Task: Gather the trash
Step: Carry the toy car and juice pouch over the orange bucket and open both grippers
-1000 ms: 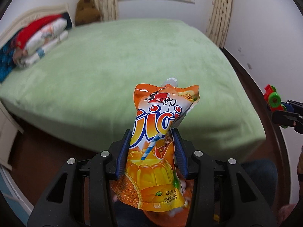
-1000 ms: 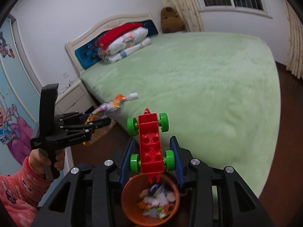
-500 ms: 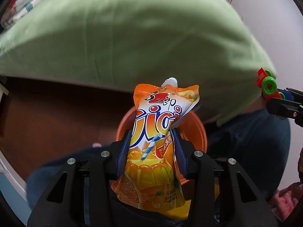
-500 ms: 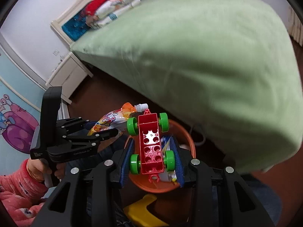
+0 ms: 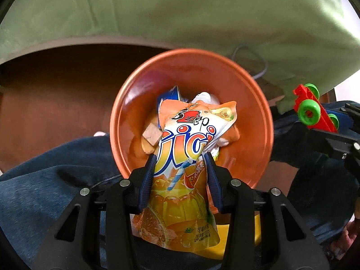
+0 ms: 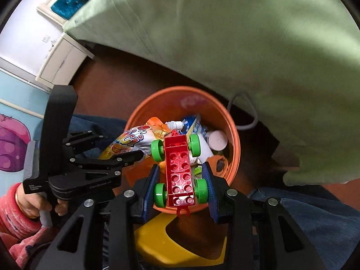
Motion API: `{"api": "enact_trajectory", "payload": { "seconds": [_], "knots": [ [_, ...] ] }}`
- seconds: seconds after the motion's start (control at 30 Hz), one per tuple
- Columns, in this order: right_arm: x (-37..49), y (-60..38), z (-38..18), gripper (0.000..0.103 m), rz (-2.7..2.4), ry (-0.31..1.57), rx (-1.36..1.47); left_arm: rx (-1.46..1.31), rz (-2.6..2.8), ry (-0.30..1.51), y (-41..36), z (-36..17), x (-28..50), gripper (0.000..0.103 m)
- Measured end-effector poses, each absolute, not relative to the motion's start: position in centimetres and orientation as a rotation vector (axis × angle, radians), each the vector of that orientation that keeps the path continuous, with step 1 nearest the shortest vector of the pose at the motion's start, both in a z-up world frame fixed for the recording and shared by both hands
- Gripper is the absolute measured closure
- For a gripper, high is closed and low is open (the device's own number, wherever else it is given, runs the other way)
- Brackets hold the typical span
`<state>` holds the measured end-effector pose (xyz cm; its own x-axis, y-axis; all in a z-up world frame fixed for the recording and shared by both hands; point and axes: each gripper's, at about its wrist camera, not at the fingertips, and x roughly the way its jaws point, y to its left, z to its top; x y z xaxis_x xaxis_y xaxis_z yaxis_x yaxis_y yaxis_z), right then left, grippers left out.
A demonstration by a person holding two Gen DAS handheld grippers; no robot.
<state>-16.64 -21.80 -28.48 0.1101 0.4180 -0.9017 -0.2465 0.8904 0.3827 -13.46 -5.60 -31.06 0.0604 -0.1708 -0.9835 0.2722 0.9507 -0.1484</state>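
Note:
My left gripper [image 5: 181, 165] is shut on an orange jelly drink pouch [image 5: 182, 171] with a white cap, and holds it over the open orange trash bin [image 5: 261, 121]; it also shows in the right wrist view [image 6: 126, 144]. The bin [image 6: 234, 135] holds several wrappers and a white bottle [image 6: 217, 139]. My right gripper [image 6: 181, 175] is shut on a red toy brick car [image 6: 178, 171] with green wheels, just above the bin's near rim. The car shows at the right in the left wrist view [image 5: 312, 114].
A bed with a green blanket [image 5: 180, 9] hangs over the far side of the bin. A grey cable [image 6: 249, 114] lies beside it. A yellow stool [image 6: 171, 243] and the person's jeans-clad legs [image 5: 51, 180] are below. A white nightstand [image 6: 60, 63] stands at the upper left.
Both grippers have tilted down and moved closer over the bin, with the pouch and the toy car still held. The bin now fills the middle of both views.

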Motion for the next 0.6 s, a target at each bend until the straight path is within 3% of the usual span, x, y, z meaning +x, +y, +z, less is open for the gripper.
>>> {"api": "enact_trajectory", "payload": {
  "seconds": [0.23, 0.3, 0.4, 0.47, 0.6],
  "knots": [
    [-16.2, -21.5, -30.4, 0.063, 0.488, 1.417, 0.167, 0.077, -0.332, 1.490, -5.6, -31.5, -12.9, 0.059],
    [-16.1, -21.5, -30.6, 0.047, 0.481, 1.414, 0.170, 0.078, -0.335, 1.490, -6.0, -31.6, -12.8, 0.056],
    [-16.0, -22.1, -30.2, 0.039, 0.457, 1.391, 0.166, 0.106, -0.307, 1.467, -5.9, -31.0, -13.0, 0.031],
    [-15.8, -22.7, -29.8, 0.029, 0.434, 1.373, 0.183, 0.117, -0.292, 1.449, -5.8, -30.7, -13.1, 0.030],
    [-15.5, -23.6, -29.1, 0.021, 0.418, 1.354, 0.215, 0.119, -0.286, 1.440, -5.8, -30.4, -12.9, 0.023]
  ]
}}
